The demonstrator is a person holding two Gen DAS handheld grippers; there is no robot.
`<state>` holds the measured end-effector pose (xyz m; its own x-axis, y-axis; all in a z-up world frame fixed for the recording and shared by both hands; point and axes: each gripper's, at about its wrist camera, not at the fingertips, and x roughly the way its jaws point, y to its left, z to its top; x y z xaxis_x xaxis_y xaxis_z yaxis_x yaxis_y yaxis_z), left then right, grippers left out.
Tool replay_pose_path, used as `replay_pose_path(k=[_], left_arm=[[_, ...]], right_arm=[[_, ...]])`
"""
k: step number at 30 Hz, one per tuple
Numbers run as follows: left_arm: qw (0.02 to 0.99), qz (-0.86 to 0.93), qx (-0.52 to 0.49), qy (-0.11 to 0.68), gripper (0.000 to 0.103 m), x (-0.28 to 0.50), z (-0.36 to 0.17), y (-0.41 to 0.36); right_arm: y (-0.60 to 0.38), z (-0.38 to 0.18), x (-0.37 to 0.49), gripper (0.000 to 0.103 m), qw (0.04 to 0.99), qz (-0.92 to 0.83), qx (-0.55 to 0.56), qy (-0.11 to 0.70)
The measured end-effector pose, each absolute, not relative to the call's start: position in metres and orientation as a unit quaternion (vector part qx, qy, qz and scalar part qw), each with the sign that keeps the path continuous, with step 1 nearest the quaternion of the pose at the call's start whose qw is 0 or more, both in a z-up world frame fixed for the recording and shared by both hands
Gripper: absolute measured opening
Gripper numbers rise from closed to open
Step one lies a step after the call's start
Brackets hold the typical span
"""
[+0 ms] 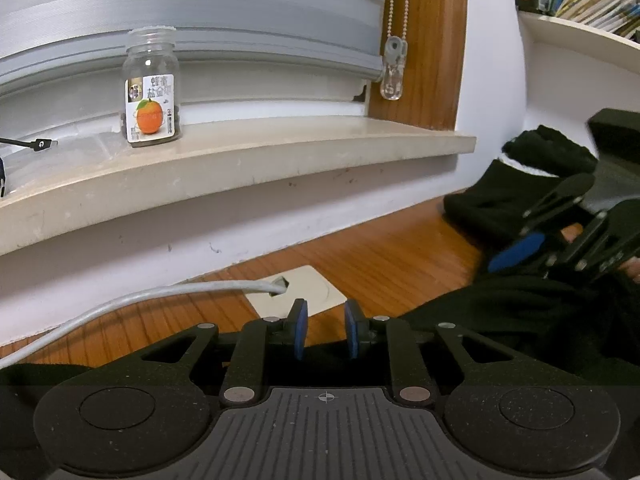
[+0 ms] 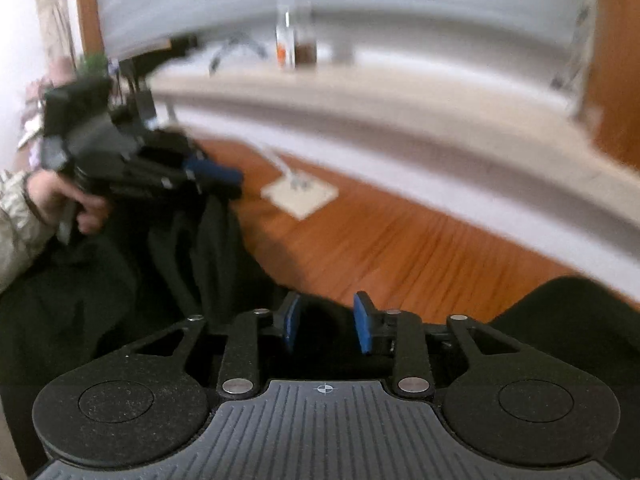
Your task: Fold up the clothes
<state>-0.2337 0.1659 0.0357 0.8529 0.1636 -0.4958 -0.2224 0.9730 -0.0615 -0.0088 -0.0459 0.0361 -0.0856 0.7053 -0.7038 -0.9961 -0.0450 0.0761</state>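
Observation:
A black garment point(image 1: 500, 312) lies crumpled on the wooden table point(image 1: 392, 256), on the right of the left wrist view and on the left of the right wrist view point(image 2: 120, 280). My left gripper point(image 1: 326, 334) is open, its blue pads apart over the garment's near edge, holding nothing that I can see. In the right wrist view it shows at the left point(image 2: 212, 172), with black cloth hanging below it. My right gripper point(image 2: 326, 322) is open above dark cloth. It appears in the left wrist view at the right point(image 1: 520, 248), over the garment.
A windowsill point(image 1: 240, 160) runs along the back with a glass jar point(image 1: 151, 88) bearing an orange label. A grey cable point(image 1: 140, 296) enters a white floor-socket plate point(image 1: 300, 288) set in the table. A blind cord point(image 1: 394, 68) hangs at right. Books stand on a shelf point(image 1: 580, 20).

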Motion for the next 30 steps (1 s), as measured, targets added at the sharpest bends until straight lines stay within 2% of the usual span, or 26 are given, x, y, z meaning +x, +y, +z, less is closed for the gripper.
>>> replay_pose_path(k=[2, 3, 4, 7, 14, 16, 19, 21, 23, 25, 27, 30], left_arm=[[0.962, 0.101, -0.058, 0.249, 0.022, -0.235, 0.037, 0.165], [0.962, 0.103, -0.057, 0.245, 0.022, -0.236, 0.038, 0.165], [0.963, 0.105, -0.057, 0.242, 0.022, -0.237, 0.039, 0.165], [0.967, 0.114, -0.057, 0.220, 0.022, -0.243, 0.046, 0.165], [0.978, 0.121, -0.066, 0.156, 0.023, -0.261, 0.065, 0.164], [0.977, 0.120, -0.062, 0.163, 0.034, -0.259, 0.064, 0.162], [0.974, 0.124, -0.057, 0.183, 0.034, -0.253, 0.059, 0.162], [0.969, 0.132, -0.061, 0.198, 0.034, -0.249, 0.055, 0.166], [0.965, 0.137, -0.066, 0.212, 0.034, -0.246, 0.051, 0.171], [0.962, 0.139, -0.068, 0.223, 0.040, -0.244, 0.047, 0.173], [0.959, 0.142, -0.067, 0.235, 0.040, -0.243, 0.044, 0.174], [0.952, 0.153, -0.065, 0.257, 0.046, -0.243, 0.039, 0.177]], right_arm=[[-0.037, 0.032, -0.008, 0.031, 0.616, 0.676, -0.269, 0.304], [-0.036, 0.033, -0.009, 0.009, 0.615, 0.676, -0.271, 0.303], [-0.036, 0.035, -0.010, 0.004, 0.616, 0.677, -0.272, 0.299], [-0.042, 0.049, -0.017, 0.002, 0.646, 0.673, -0.268, 0.241], [-0.045, 0.093, -0.021, 0.002, 0.806, 0.562, -0.182, 0.039], [-0.035, 0.089, -0.022, 0.002, 0.821, 0.536, -0.195, 0.007], [-0.022, 0.076, -0.009, 0.005, 0.813, 0.538, -0.216, 0.063], [-0.031, 0.073, -0.005, 0.019, 0.811, 0.542, -0.207, 0.069], [-0.043, 0.074, -0.001, 0.024, 0.806, 0.554, -0.192, 0.083], [-0.055, 0.072, 0.005, 0.028, 0.792, 0.570, -0.196, 0.099], [-0.062, 0.064, 0.008, 0.038, 0.778, 0.577, -0.216, 0.122], [-0.073, 0.045, 0.018, 0.041, 0.759, 0.579, -0.246, 0.170]])
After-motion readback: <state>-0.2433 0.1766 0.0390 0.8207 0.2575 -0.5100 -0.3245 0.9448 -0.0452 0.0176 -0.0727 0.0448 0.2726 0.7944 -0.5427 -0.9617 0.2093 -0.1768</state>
